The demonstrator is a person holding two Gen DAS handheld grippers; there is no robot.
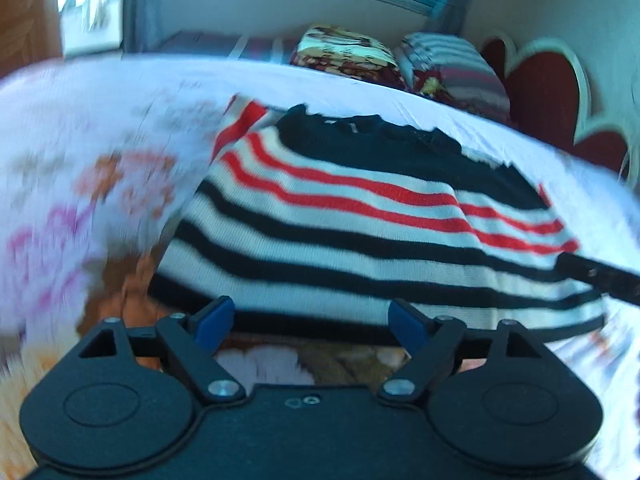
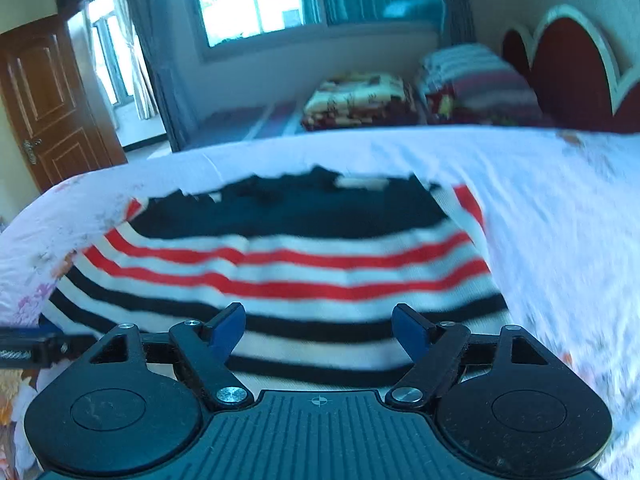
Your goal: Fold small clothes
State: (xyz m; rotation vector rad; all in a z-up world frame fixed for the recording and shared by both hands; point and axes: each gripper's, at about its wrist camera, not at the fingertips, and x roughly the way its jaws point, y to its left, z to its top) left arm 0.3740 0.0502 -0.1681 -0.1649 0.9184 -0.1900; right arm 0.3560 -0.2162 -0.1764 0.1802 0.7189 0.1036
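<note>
Striped sweater (image 1: 360,216), a ribbed knit banded in navy, red and white, lies flat on our floral bedsheet (image 1: 72,184). Our left gripper (image 1: 312,322) and right gripper (image 2: 318,326) hover at its hem, blue-padded jaws spread wide, grasping nothing.
</note>
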